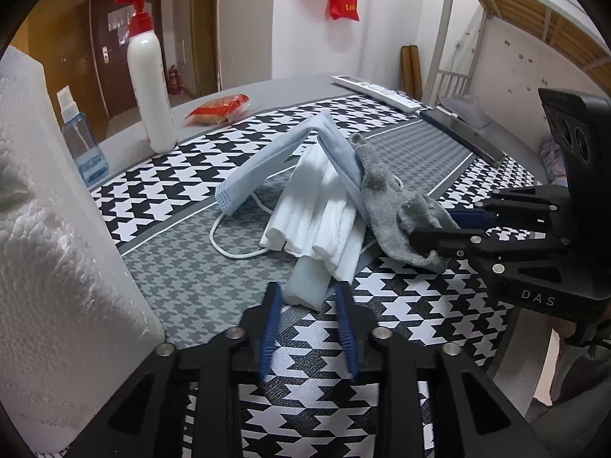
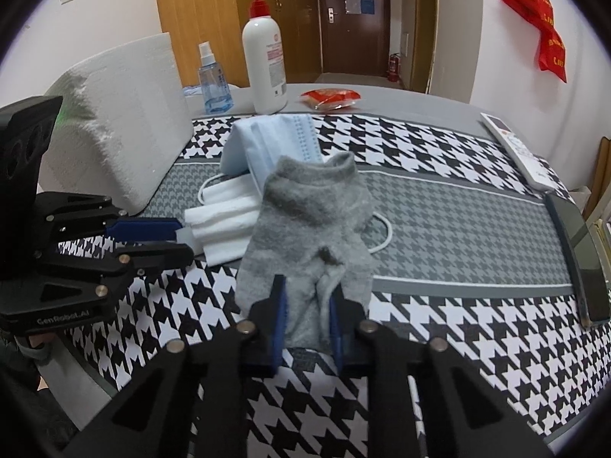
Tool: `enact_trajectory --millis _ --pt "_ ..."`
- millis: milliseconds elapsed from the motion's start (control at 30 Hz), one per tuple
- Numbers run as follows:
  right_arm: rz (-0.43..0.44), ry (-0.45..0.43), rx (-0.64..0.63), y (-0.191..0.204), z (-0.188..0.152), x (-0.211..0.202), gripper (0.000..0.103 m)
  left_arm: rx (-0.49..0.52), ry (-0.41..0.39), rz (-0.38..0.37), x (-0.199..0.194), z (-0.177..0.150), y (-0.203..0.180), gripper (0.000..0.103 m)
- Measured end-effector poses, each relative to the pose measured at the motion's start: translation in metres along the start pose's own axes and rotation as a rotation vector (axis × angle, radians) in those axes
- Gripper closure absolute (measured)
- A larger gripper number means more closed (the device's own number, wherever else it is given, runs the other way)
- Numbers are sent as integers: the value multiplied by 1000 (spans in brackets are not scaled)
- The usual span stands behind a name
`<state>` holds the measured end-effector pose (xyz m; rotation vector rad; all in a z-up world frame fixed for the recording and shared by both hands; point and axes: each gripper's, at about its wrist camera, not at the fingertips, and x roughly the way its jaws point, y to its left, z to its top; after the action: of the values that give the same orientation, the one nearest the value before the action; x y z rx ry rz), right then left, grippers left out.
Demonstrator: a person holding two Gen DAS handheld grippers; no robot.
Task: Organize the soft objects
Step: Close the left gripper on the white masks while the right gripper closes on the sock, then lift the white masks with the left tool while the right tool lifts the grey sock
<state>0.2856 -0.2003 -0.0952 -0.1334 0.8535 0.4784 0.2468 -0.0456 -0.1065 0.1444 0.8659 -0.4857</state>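
A grey sock [image 2: 313, 221] lies on the houndstooth cloth, its far end resting on a stack of light-blue face masks [image 2: 275, 141]. My right gripper [image 2: 307, 290] is shut on the sock's near end, and the fabric bunches between the blue pads. In the left wrist view the right gripper [image 1: 431, 229] comes in from the right with the sock [image 1: 382, 198] in its tips. A folded white cloth [image 1: 317, 206] lies under the masks [image 1: 267, 160]. My left gripper [image 1: 305, 290] is open, with the end of a white strip [image 1: 305, 286] between its tips.
A large paper towel roll [image 1: 57, 229] stands close on the left. Behind it stand a spray bottle [image 1: 82, 141] and a red-capped pump bottle [image 1: 151, 87]. A red snack packet [image 1: 219, 108], a white remote [image 2: 515, 152] and a dark phone [image 2: 580, 255] lie near the table's edges.
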Motion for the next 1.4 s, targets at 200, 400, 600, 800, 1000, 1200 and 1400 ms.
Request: enact_trajectory --millis 200,400,600,800,1000,1200,1400 --pt "-1 -10 22 -5 -5 -12 84 9 13 1 3 0 -1 61" --pt "-17 -45 65 -19 -12 -31 84 14 9 -8 8 4 -1 61" --pt "-32 -63 93 -28 -20 -43 84 19 10 -2 11 8 -1 66" --pt "-40 -73 115 -36 -27 -49 84 51 9 45 11 8 -5 87" --pt "-28 -82 121 -34 -29 -52 84 52 -27 24 -4 5 -8 96" --pt "-22 -108 125 -33 -27 -60 84 30 -86 23 -28 8 -8 96" --pt "-18 -127 116 -30 -26 -66 84 28 -118 36 -49 4 -9 96"
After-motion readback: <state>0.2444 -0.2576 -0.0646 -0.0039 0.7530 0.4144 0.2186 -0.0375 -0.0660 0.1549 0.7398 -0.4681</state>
